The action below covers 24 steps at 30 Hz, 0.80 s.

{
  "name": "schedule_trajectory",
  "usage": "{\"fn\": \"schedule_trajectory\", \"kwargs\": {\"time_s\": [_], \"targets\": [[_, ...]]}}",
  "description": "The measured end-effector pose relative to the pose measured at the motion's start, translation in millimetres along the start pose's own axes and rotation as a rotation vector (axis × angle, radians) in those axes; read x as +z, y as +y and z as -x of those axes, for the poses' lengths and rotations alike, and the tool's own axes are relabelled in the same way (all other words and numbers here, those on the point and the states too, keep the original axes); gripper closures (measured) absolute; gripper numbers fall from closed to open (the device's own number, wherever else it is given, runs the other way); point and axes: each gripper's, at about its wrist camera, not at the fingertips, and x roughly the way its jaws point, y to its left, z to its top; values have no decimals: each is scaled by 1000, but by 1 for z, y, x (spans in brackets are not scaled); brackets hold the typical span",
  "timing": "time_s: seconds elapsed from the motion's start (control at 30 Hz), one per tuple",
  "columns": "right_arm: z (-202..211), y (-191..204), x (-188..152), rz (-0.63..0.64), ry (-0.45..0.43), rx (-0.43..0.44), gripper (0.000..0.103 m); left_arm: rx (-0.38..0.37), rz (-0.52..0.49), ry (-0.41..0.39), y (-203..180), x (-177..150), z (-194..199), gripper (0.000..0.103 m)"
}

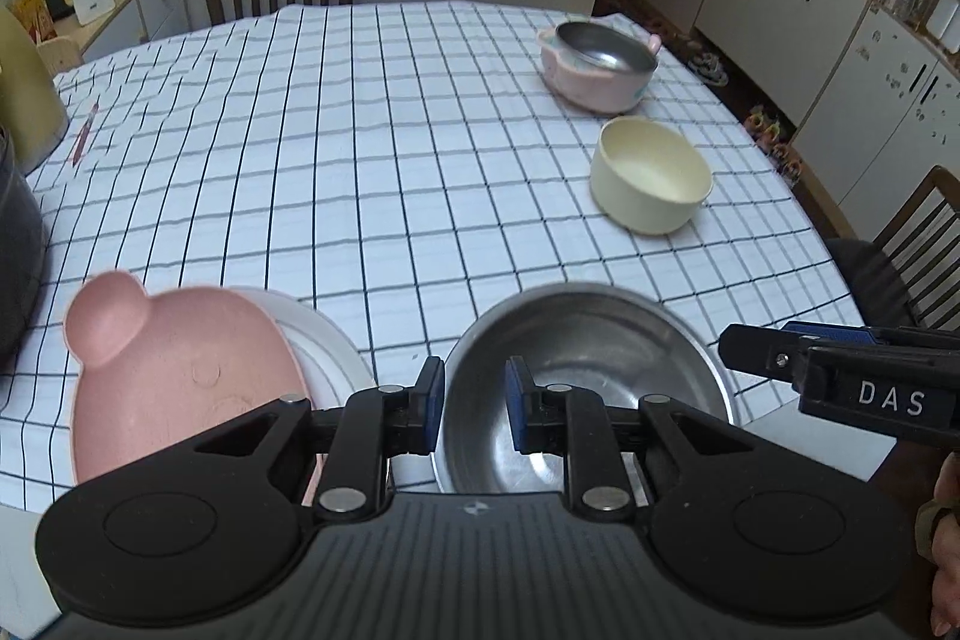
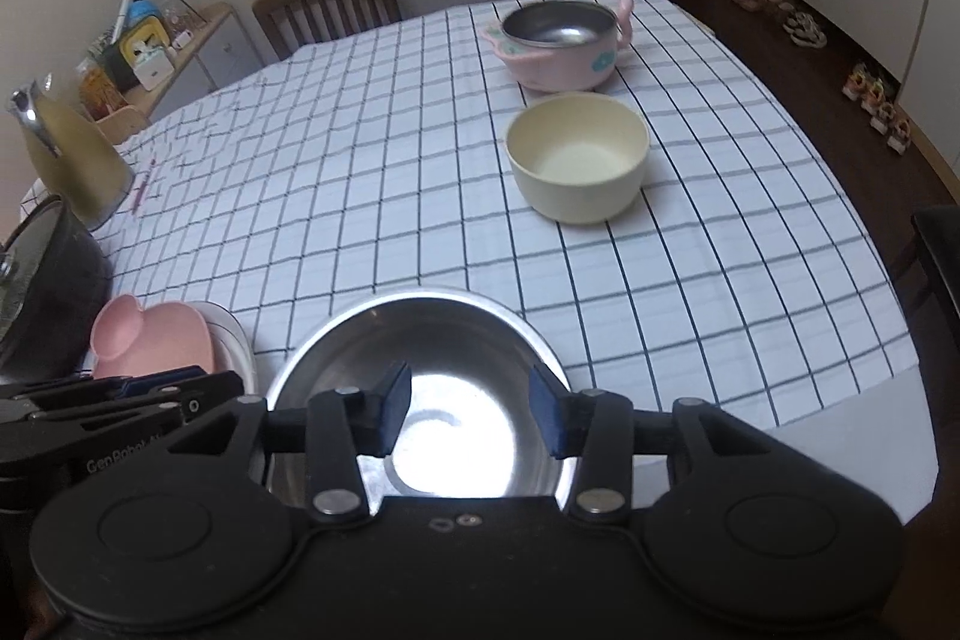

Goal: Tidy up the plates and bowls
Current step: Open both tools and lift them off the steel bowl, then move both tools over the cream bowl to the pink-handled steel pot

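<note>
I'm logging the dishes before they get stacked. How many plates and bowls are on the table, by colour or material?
Steel: 2, the near steel bowl and the steel bowl nested in the pink one
Pink: 2, the bear-shaped plate and the handled pink bowl
Cream: 1, the cream bowl
White: 1, the white plate
Total: 6

Two wrist views over our table

We look steeply down, close; both views share the steel bowl (image 1: 585, 388) (image 2: 420, 400) and the checked cloth (image 1: 360, 160) (image 2: 360, 190).

Left gripper (image 1: 474, 403) fingers (image 1: 431, 388) slightly apart above steel bowl's (image 1: 600, 340) rim, empty; pink plate (image 1: 180, 376) on white plate (image 1: 324, 346) left; counter (image 1: 360, 130) checked.
</note>
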Motion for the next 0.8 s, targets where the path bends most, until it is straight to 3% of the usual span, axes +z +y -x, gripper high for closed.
{"fn": "schedule_trajectory", "kwargs": {"time_s": [0.1,0.37,0.4,0.47,0.53,0.7,0.8], "targets": [[9,2,8,12,-33,7,46,1,-17,-36,-5,7,8,82],[27,0,33,38,-99,16,38,-30,-34,-110,-19,33,20,81],[27,-1,37,41,-103,17,36,-34,-35,-118,-20,36,21,78],[28,-4,43,42,-113,16,33,-36,-35,-135,-23,44,21,59],[29,-6,51,44,-122,15,31,-26,-37,-160,-27,51,20,48],[26,-15,71,46,-140,9,23,-33,-37,-174,-33,71,12,47],[21,-20,84,50,-145,6,18,-30,-38,-185,-35,84,5,41]]}}
